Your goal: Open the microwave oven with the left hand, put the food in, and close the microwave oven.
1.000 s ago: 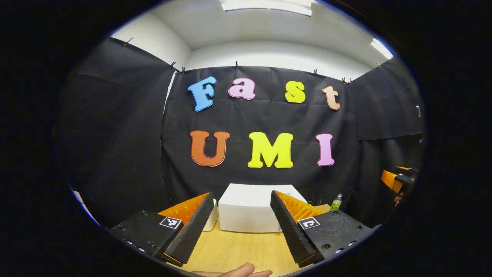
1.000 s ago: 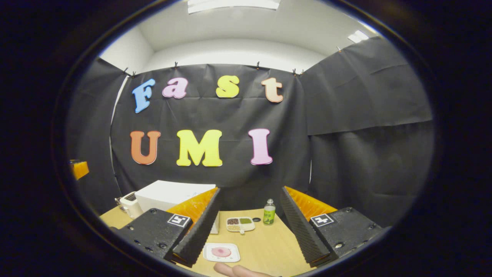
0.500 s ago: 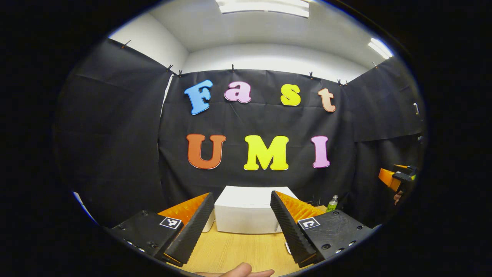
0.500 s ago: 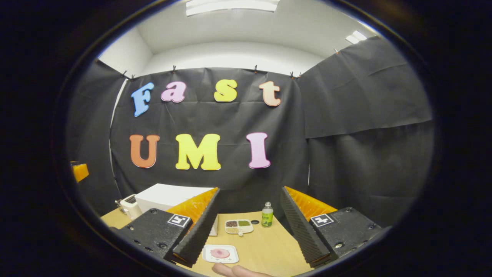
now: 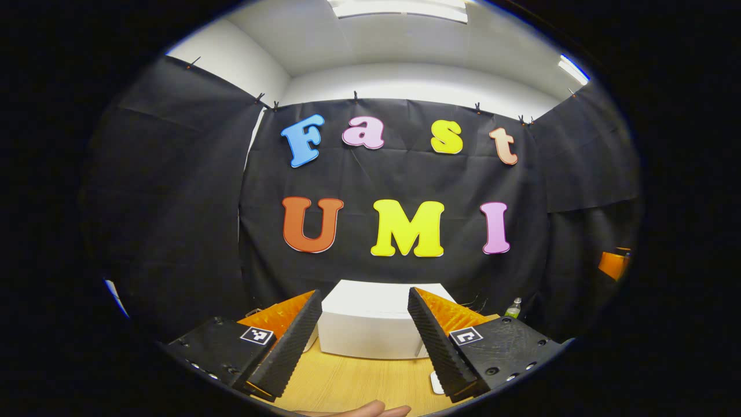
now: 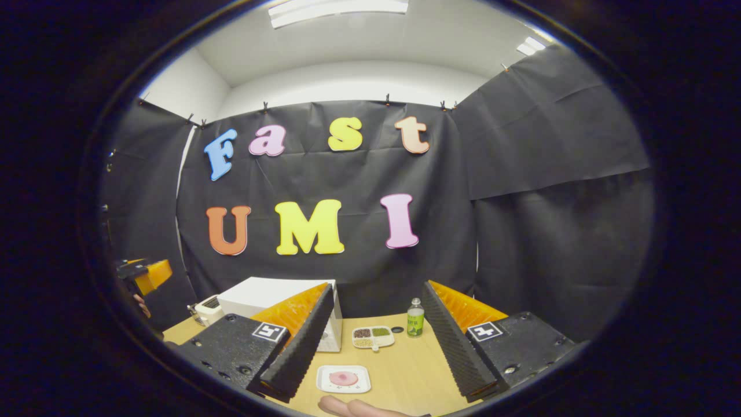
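The white microwave oven (image 5: 370, 327) stands at the back of the wooden table, door shut, straight ahead of my left gripper (image 5: 365, 347), which is open and empty above the table. In the right gripper view the microwave oven (image 6: 260, 292) sits at the left. A white square plate with a pink piece of food (image 6: 344, 379) lies on the table between the fingers of my right gripper (image 6: 376, 347), which is open and holds nothing. The left gripper (image 6: 147, 275) also appears far left in the right gripper view, held by a hand.
A divided white dish of grains (image 6: 373, 336), a small dark cap (image 6: 397, 329) and a green-labelled bottle (image 6: 415, 318) stand behind the plate. A white toaster-like appliance (image 6: 207, 310) sits left of the microwave. A fingertip (image 5: 359, 411) shows at the bottom edge.
Both views have shifted slightly: the left gripper view turned a little left, the right gripper view turned a little right. Both grippers stay open and empty.
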